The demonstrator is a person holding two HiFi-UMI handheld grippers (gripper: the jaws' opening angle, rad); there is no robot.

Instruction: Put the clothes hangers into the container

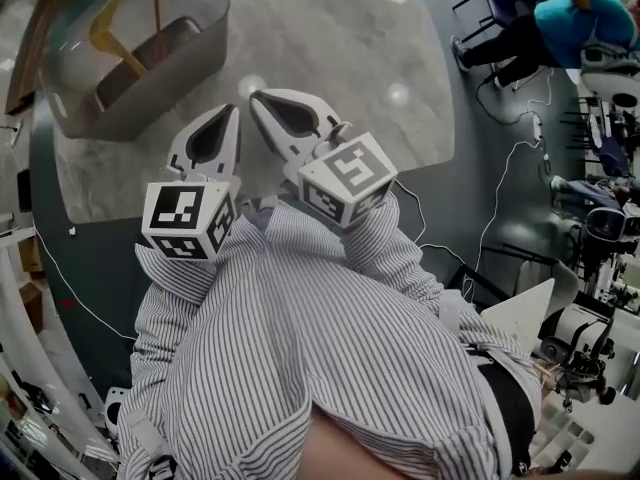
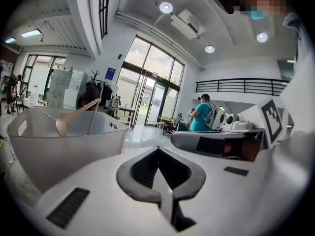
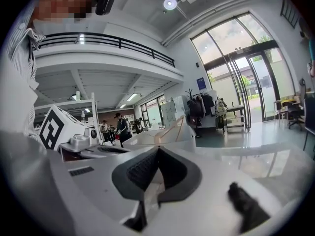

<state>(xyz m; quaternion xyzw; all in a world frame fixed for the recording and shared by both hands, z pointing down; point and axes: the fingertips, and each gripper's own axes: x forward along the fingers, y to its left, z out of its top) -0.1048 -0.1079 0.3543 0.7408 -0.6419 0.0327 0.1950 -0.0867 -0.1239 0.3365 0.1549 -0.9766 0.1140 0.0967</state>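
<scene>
**Both claws shut and empty; hangers in bin, forward-left**

Left claw: jaws fully together and nothing between them, as its own view confirms. Held low and close to the person's chest, over the near edge of the surface.

Right claw: jaws likewise together and empty. It sits just beside the left claw, with the tips near each other.

Bin: translucent grey, standing on the surface ahead of the left claw and off to its left, well apart from both claws. The left gripper view shows its wall large on the left. The right gripper view shows it smaller, straight ahead past the other claw.

Hanger: pale wood and curved, inside the bin. It stands on end and leans, its long axis steep, not flat, with the upper end above the rim. A thin brown rod stands beside it; whether it belongs to a second hanger cannot be told.

Key relation: the bin lies forward-left of both claws, so the left claw is the nearer.

Outside the bin: no hanger shows on the surface in any view.

Assessment: the loading looks complete, or at a pause. Any further move would first need a hanger to be found, with a claw opened before the reach.
</scene>
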